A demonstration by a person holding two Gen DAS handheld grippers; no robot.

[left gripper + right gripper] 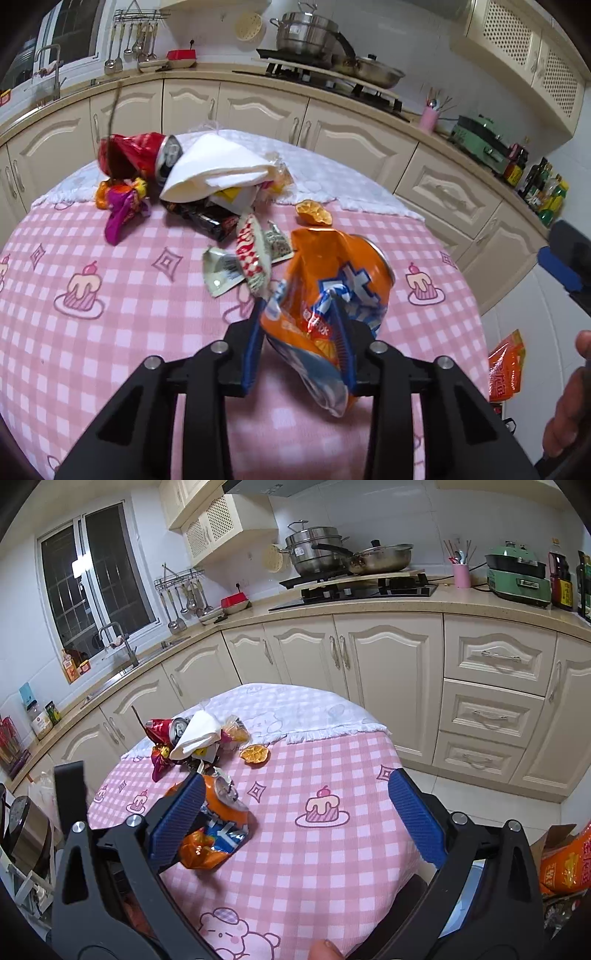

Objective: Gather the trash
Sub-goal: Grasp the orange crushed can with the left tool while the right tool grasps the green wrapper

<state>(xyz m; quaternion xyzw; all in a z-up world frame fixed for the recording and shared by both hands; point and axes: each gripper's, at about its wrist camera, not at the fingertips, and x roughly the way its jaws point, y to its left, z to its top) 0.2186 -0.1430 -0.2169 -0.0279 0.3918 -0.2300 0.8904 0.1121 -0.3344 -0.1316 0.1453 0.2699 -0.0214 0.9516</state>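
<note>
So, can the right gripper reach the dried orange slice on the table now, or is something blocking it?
Probably yes. The right gripper is open and empty, and the orange slice lies apart from the trash pile, with only bare tablecloth before it. The crushed orange can sits off to the left.

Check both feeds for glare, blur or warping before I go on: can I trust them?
Left wrist view: sharp on the crushed orange can in the left hand-held gripper, small glints on its foil, table edge bowed by the fisheye. Right wrist view: even indoor light, dark window, cabinets curved, black vignette in the corners, no motion blur.
</note>
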